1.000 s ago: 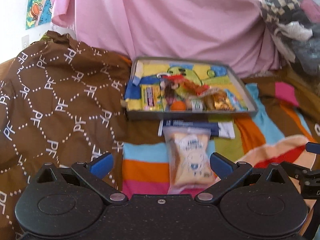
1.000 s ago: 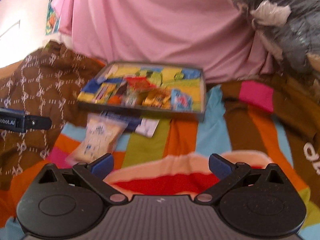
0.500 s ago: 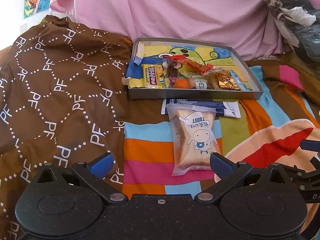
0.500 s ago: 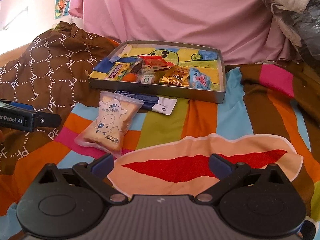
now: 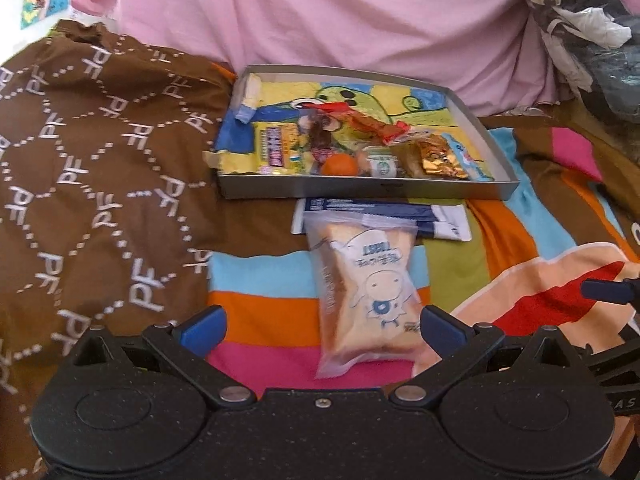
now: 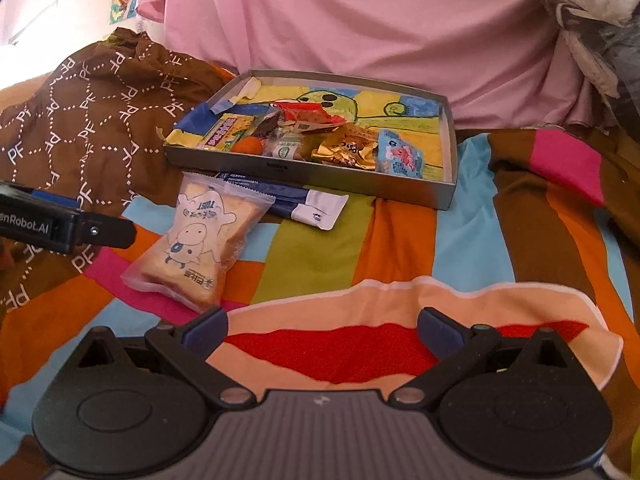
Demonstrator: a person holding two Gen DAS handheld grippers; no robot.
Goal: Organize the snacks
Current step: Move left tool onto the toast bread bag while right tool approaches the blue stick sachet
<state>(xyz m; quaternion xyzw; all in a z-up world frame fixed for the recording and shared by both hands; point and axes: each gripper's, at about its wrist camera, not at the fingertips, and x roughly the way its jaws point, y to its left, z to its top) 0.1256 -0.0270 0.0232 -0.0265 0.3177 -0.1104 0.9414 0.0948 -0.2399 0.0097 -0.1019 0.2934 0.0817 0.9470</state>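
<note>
We keep the left gripper [image 5: 322, 326] wide, toast bag [image 5: 366, 288] between its jaws; right gripper [image 6: 322, 326] waits wide, empty, for the tray [image 6: 448, 190].

Both grippers held low and level, pointing forward side by side, left gripper [image 5: 322, 322] with its 2 blue-tipped fingers [image 5: 202, 324] spread wide apart, right gripper [image 6: 322, 326] likewise wide, nothing between its blue pads [image 6: 438, 326].
</note>
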